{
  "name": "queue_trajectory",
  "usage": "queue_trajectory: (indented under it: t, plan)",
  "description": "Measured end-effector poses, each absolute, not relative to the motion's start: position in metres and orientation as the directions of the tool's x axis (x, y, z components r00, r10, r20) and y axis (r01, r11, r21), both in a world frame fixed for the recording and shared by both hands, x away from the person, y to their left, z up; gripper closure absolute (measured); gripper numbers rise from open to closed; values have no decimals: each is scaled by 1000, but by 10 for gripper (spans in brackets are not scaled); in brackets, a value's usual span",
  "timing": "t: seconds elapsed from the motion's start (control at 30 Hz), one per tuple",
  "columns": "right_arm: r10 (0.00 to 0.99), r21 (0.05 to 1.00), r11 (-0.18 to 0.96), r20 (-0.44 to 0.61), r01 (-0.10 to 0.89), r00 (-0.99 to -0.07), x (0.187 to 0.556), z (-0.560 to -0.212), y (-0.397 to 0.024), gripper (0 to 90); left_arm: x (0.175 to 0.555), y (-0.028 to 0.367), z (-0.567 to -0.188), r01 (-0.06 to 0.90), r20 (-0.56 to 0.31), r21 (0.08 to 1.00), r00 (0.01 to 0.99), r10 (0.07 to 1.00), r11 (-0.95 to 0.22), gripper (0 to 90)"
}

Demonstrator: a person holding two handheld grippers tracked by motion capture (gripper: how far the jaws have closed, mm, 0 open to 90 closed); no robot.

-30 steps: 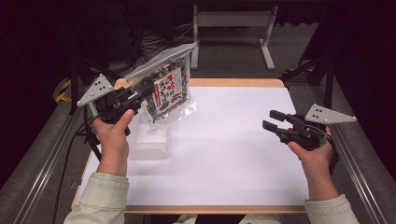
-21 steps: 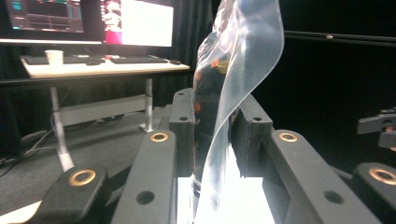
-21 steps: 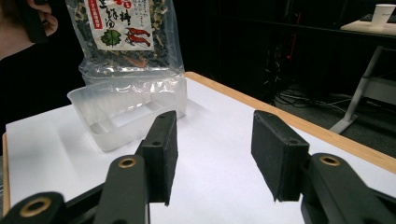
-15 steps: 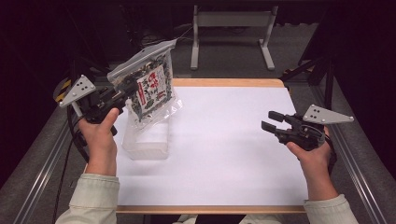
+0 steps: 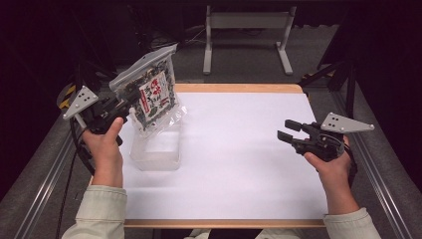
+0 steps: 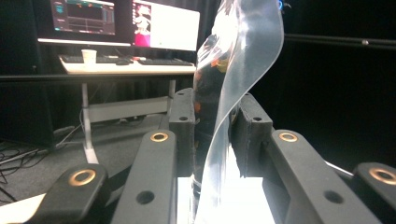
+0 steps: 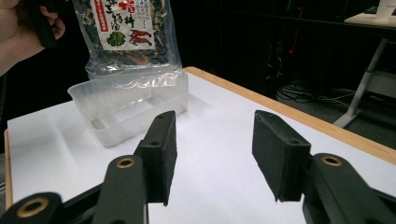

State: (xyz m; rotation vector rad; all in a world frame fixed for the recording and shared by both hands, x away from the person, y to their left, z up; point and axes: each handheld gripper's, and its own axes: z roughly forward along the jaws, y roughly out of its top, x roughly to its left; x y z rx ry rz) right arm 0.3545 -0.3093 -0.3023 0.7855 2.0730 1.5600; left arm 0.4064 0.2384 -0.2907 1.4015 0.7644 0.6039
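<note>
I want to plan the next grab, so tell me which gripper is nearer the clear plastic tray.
Left. The left gripper holds a snack bag just above the tray; the right gripper waits open, far across the table.

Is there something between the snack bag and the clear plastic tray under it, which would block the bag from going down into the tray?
Nothing visible does. The left gripper holds the snack bag above the clear plastic tray; the tray looks empty and its top is open. The right gripper is open, far off at the other side of the table.
</note>
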Motion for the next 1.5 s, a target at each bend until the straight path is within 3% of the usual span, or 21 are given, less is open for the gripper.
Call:
queue_trajectory:
  t: [1.5]
  plan:
    - [657,954,202,35,220,-753,359,-310,-309,488,409,251,-351,177,-159,982,616,772,61,720]
